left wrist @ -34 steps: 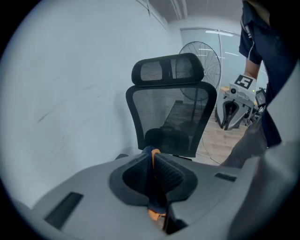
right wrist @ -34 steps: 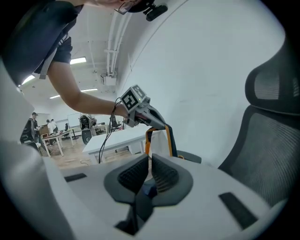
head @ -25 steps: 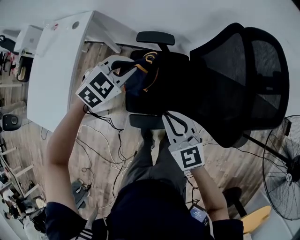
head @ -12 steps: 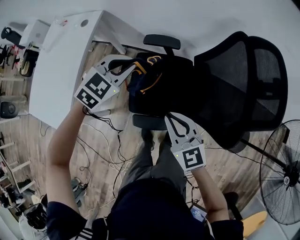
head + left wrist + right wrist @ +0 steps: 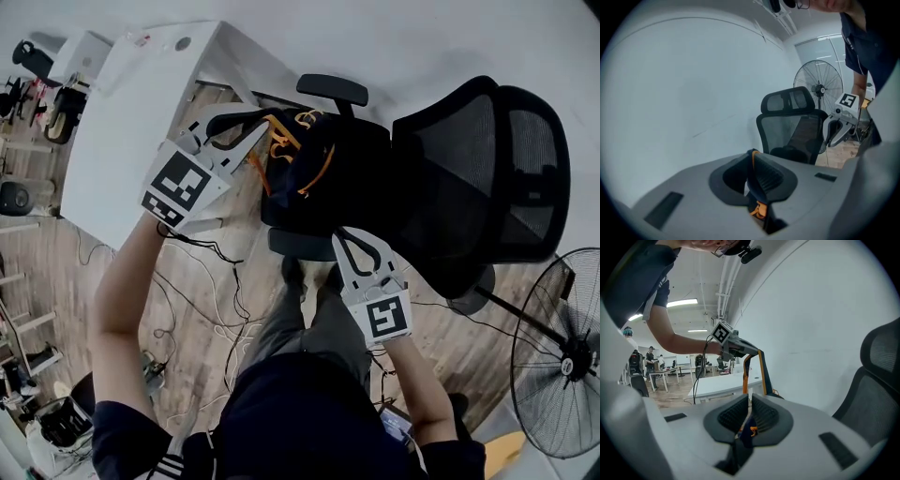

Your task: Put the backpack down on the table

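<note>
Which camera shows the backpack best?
The head view: the whole backpack shows, at the chair. The left gripper view shows only a strap pinched in the left claw; the right gripper view, fabric in the right claw.

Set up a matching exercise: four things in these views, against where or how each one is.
1. backpack
2. table
3. fan
4. left tool

a. shut on a strap
b. over the seat of the chair
c. lower right of the head view
d. white, left of the chair

Pairs: 1-b, 2-d, 3-c, 4-a
</note>
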Tool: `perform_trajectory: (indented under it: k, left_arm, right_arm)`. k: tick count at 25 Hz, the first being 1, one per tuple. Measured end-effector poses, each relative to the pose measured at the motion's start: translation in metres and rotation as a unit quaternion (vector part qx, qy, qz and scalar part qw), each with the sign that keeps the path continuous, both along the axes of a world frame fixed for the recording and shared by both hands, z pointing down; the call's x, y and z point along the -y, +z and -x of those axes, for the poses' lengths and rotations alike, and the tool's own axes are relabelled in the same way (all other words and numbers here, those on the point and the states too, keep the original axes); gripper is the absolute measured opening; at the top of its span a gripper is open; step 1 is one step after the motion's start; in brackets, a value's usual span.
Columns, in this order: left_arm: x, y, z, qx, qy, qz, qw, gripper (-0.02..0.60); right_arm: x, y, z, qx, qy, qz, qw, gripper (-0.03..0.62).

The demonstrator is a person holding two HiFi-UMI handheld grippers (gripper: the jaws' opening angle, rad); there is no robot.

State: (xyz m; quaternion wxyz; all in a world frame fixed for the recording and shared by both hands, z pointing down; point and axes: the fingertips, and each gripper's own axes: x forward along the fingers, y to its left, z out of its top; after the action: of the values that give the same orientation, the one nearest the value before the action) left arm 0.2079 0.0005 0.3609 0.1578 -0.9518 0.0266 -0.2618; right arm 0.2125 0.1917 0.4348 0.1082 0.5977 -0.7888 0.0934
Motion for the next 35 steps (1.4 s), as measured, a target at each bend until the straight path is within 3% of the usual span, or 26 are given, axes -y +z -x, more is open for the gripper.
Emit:
perform_trajectory:
  k: [16, 28, 35]
  left_arm:
    - [0.010, -0.129, 0.065, -0.069, -0.080, -0.060, 0.9926, 0.035]
    - [0.026, -0.205, 0.157, -0.091, -0.183, -0.089, 0.9749, 0.035]
    - [0.033, -0.236, 0.224, -0.092, -0.253, -0.099, 0.9581, 0.035]
  right_arm:
    - [-0.006, -0.031, 0.015, -0.011, -0.042, -0.028, 0.999, 0.025]
    - [-0.001, -0.051, 0.046, -0.023, -0.111, -0.052, 0.992, 0.025]
    - [0.008, -0.058, 0.066, -0.014, -0.152, -0.061, 0.986, 0.025]
